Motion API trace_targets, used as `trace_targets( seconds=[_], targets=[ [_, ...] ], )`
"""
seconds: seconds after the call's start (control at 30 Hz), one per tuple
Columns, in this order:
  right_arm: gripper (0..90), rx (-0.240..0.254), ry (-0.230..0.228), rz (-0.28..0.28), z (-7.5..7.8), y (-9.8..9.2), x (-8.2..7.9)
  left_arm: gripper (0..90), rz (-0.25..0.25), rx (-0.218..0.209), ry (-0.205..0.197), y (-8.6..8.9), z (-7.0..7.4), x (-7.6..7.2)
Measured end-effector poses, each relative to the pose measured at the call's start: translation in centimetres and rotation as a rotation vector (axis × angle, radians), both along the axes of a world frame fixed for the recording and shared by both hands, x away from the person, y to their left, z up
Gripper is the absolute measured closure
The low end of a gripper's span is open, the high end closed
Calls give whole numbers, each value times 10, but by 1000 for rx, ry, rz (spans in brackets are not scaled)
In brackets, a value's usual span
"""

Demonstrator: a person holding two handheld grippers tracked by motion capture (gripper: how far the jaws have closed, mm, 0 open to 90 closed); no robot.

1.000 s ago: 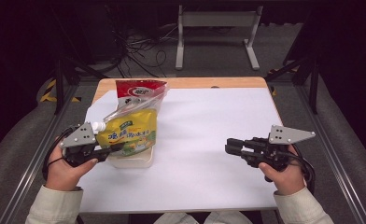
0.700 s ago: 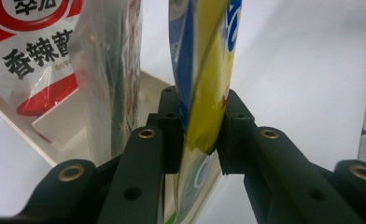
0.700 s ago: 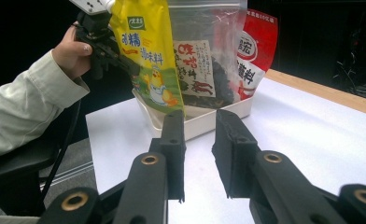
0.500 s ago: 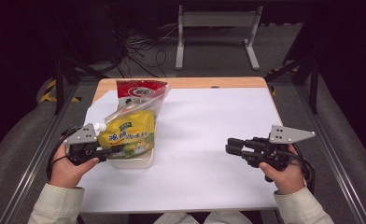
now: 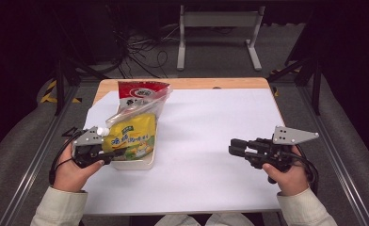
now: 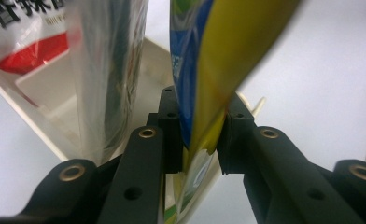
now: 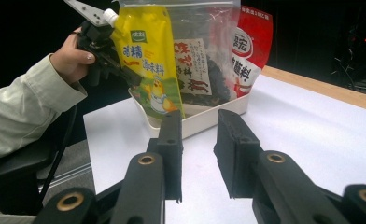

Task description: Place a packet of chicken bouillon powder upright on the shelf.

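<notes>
A yellow spouted pouch (image 5: 132, 136) stands tilted in a white tray (image 5: 140, 165) at the table's left. My left gripper (image 5: 111, 153) is shut on its lower edge; up close the pouch (image 6: 218, 70) sits pinched between the pads (image 6: 172, 135). Behind it in the tray lean a clear bag of dark food (image 5: 142, 109) and a red packet (image 5: 140, 92). My right gripper (image 5: 233, 147) rests low at the table's right, open, with nothing between its jaws (image 7: 197, 149). It looks across at the pouch (image 7: 146, 60), the clear bag (image 7: 204, 60) and the red packet (image 7: 251, 46).
A white sheet (image 5: 211, 122) covers most of the wooden table, whose bare far edge (image 5: 196, 83) shows. Metal rails run along both sides of the table, and a stand with cables sits on the floor beyond. The other hand and left gripper (image 7: 102, 42) show at upper left.
The left hand has shifted slightly with the yellow pouch still in its grip. The right gripper has stayed where it was.
</notes>
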State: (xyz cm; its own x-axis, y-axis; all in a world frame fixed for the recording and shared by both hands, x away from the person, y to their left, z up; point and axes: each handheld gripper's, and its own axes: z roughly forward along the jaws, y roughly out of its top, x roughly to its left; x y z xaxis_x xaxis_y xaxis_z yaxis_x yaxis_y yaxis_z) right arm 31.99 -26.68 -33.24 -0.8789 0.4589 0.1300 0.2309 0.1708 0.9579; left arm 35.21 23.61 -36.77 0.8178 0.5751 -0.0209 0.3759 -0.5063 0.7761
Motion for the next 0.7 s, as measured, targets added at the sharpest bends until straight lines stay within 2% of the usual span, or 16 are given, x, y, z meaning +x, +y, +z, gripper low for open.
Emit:
trace_targets(
  seconds=[0.17, 0.27, 0.33, 0.7],
  targets=[
    [709, -1, 2, -4, -1, -1, 1, 749, 2, -20, 45, 3, -14, 8],
    [705, -3, 9, -9, -3, -2, 2, 753, 3, -63, 63, 8, -19, 12],
    [703, -6, 10, -12, -4, -2, 3, 753, 5, -75, 64, 10, -22, 12],
    [693, -11, 15, -30, -6, -7, 3, 756, 32, -52, 50, 7, -22, 6]
  ],
)
